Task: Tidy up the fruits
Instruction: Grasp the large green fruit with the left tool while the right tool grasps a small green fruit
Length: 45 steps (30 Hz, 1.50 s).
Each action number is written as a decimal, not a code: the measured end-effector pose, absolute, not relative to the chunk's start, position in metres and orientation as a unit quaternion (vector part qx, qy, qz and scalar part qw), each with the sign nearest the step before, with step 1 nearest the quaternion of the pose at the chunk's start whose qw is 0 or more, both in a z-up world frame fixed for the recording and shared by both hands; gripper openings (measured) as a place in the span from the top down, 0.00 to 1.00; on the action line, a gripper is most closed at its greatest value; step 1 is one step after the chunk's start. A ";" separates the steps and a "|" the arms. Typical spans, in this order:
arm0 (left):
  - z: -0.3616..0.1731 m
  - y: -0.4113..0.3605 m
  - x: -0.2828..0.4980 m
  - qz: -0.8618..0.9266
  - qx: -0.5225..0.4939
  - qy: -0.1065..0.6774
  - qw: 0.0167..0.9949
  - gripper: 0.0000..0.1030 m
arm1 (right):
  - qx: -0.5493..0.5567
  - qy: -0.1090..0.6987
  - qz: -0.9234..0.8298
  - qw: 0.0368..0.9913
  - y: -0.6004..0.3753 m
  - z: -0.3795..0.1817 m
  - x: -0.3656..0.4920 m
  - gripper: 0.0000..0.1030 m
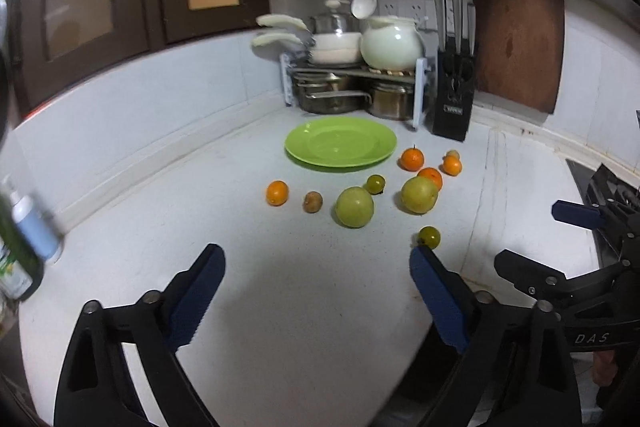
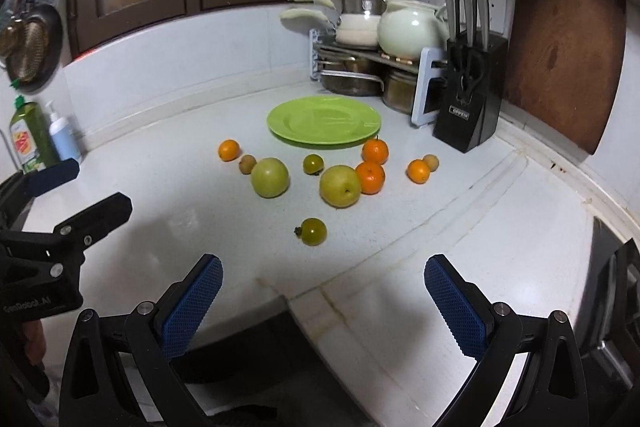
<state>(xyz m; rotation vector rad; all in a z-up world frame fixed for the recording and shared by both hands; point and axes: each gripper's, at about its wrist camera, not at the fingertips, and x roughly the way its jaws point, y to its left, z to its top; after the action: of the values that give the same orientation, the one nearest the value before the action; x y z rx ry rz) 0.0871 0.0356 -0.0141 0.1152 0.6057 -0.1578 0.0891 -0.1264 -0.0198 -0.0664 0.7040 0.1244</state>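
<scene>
The white counter [image 2: 168,211] fills both views, its corner backed by pale wall tiles. A brown cutting board [image 2: 560,47] leans on the right wall. A pot rack [image 2: 360,67] stands in the corner, with a white teapot [image 2: 412,27] on top and steel pots below. A black knife block [image 2: 468,91] stands between rack and board.

The green plate [image 2: 324,121] lies empty on the counter in front of the rack. All the fruit sits on the counter on its near side, none on the plate. Two green apples [image 2: 270,177] [image 2: 340,185] lie near the middle; the right one touches an orange [image 2: 370,177]. Another orange [image 2: 375,151] sits just by the plate's rim, one [image 2: 418,171] farther right touches a small brown fruit [image 2: 431,161], and one [image 2: 229,150] at the far left has a second brown fruit [image 2: 247,163] beside it. A small green tomato [image 2: 313,163] lies between the apples; a second [image 2: 313,231] lies alone, nearest the grippers.

A green bottle [image 2: 28,135] and a white pump bottle [image 2: 62,137] stand at the left wall.

The left gripper [image 1: 316,267] hovers over bare counter with jaws wide apart and nothing between them; the near tomato lies just past its right fingertip. The right gripper [image 2: 322,277] is likewise spread wide and empty, over the counter's front edge, the near tomato ahead of it.
</scene>
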 end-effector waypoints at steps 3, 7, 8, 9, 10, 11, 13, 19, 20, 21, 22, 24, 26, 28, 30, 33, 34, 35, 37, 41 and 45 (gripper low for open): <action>-0.021 0.037 0.107 -0.103 0.070 0.301 0.945 0.12 | -0.024 0.354 0.048 0.934 -0.122 -0.028 0.105 0.06; -0.031 0.040 0.132 -0.139 0.084 0.305 0.938 0.18 | -0.005 0.372 0.035 0.927 -0.117 -0.040 0.122 0.16; -0.035 0.039 0.139 -0.148 0.087 0.309 0.936 0.19 | -0.001 0.376 0.033 0.926 -0.116 -0.042 0.125 0.17; -0.037 0.039 0.145 -0.155 0.090 0.312 0.933 0.20 | 0.004 0.382 0.030 0.924 -0.116 -0.046 0.129 0.20; -0.040 0.038 0.150 -0.162 0.092 0.315 0.931 0.20 | 0.010 0.389 0.029 0.921 -0.115 -0.049 0.133 0.22; -0.043 0.037 0.155 -0.168 0.093 0.318 0.928 0.21 | 0.015 0.394 0.030 0.918 -0.115 -0.052 0.135 0.23; -0.050 0.033 0.167 -0.179 0.096 0.323 0.924 0.21 | 0.021 0.405 0.032 0.913 -0.116 -0.059 0.142 0.28; -0.070 0.023 0.196 -0.192 0.093 0.342 0.915 0.24 | 0.036 0.422 0.044 0.905 -0.119 -0.078 0.161 0.40; -0.072 0.022 0.200 -0.193 0.091 0.346 0.914 0.25 | 0.039 0.422 0.046 0.904 -0.120 -0.080 0.163 0.41; -0.074 0.021 0.205 -0.197 0.088 0.348 0.912 0.25 | 0.044 0.423 0.046 0.904 -0.120 -0.083 0.166 0.42; -0.076 0.020 0.209 -0.201 0.087 0.350 0.911 0.25 | 0.047 0.424 0.048 0.903 -0.120 -0.084 0.169 0.44; -0.080 0.018 0.216 -0.206 0.089 0.354 0.908 0.27 | 0.050 0.425 0.054 0.902 -0.119 -0.087 0.173 0.45; -0.084 0.015 0.223 -0.211 0.092 0.358 0.905 0.29 | 0.047 0.425 0.057 0.902 -0.117 -0.090 0.177 0.46; -0.088 0.012 0.230 -0.214 0.093 0.362 0.902 0.31 | 0.046 0.425 0.057 0.902 -0.116 -0.093 0.181 0.49; -0.092 0.010 0.236 -0.215 0.094 0.369 0.899 0.35 | 0.050 0.424 0.057 0.902 -0.116 -0.095 0.184 0.52; -0.095 0.006 0.241 -0.221 0.088 0.376 0.895 0.39 | 0.052 0.423 0.055 0.903 -0.116 -0.095 0.186 0.53; -0.095 0.005 0.242 -0.223 0.087 0.377 0.895 0.40 | 0.054 0.423 0.055 0.903 -0.117 -0.095 0.187 0.55; -0.095 0.004 0.244 -0.224 0.087 0.378 0.894 0.41 | 0.056 0.422 0.055 0.903 -0.118 -0.095 0.187 0.56; -0.096 0.002 0.247 -0.226 0.086 0.379 0.893 0.41 | 0.059 0.422 0.054 0.903 -0.119 -0.096 0.189 0.60; -0.099 -0.001 0.252 -0.230 0.085 0.384 0.890 0.42 | 0.063 0.423 0.056 0.902 -0.119 -0.097 0.191 0.61; -0.102 -0.004 0.255 -0.229 0.083 0.394 0.887 0.52 | 0.063 0.423 0.058 0.902 -0.118 -0.099 0.192 0.66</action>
<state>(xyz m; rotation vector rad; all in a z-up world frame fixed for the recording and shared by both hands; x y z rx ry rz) 0.2553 -0.0037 -0.1021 0.1726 0.8184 -0.4755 0.1919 -0.1178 -0.0987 0.1307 0.8745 0.1194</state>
